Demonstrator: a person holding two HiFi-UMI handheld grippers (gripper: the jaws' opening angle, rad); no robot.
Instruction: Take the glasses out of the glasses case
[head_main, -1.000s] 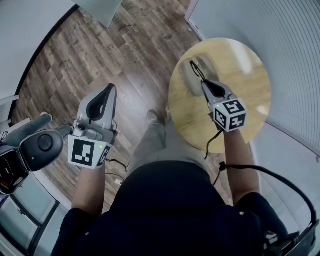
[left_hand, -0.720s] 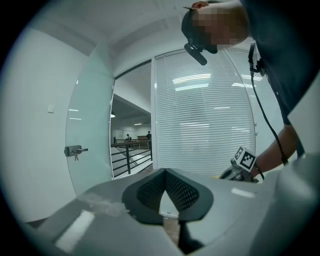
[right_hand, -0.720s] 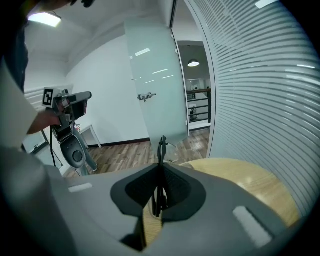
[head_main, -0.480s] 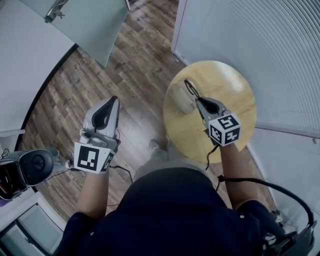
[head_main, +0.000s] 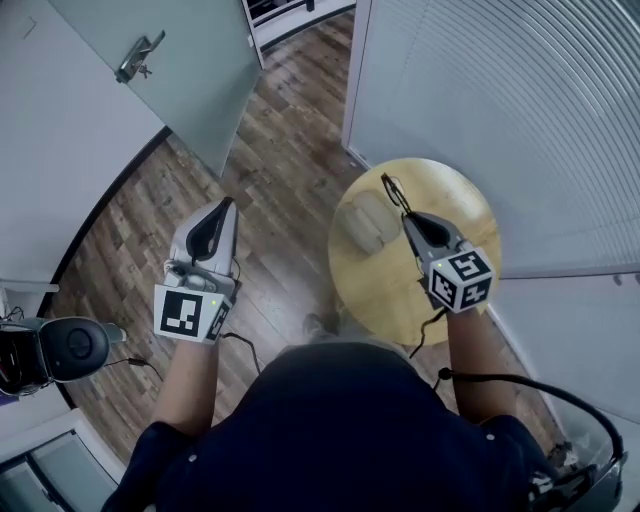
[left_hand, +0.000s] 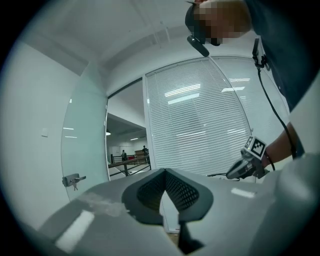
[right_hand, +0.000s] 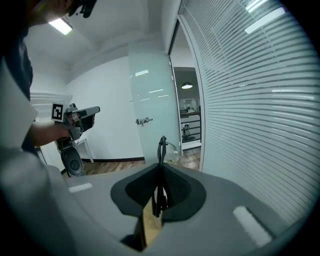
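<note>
My right gripper (head_main: 406, 217) is shut on the thin black glasses (head_main: 391, 189), which stick out past its tips above the round wooden table (head_main: 450, 205). In the right gripper view the glasses frame (right_hand: 161, 145) stands upright, pinched between the shut jaws of the right gripper (right_hand: 160, 169). The pale grey glasses case (head_main: 367, 222) lies on the table's left side, just left of and below the glasses. My left gripper (head_main: 221, 207) hangs over the floor well left of the table. The left gripper (left_hand: 164, 172) is shut with nothing in it.
A wall of white blinds (head_main: 520, 100) runs close behind and right of the table. A glass door with a metal handle (head_main: 140, 58) stands at the upper left. A black chair base (head_main: 60, 350) sits at the far left on the wooden floor (head_main: 270, 150).
My right gripper has lifted the glasses up and away from the case, which stays on the table. The head view has tilted upward. The left gripper has hardly moved.
</note>
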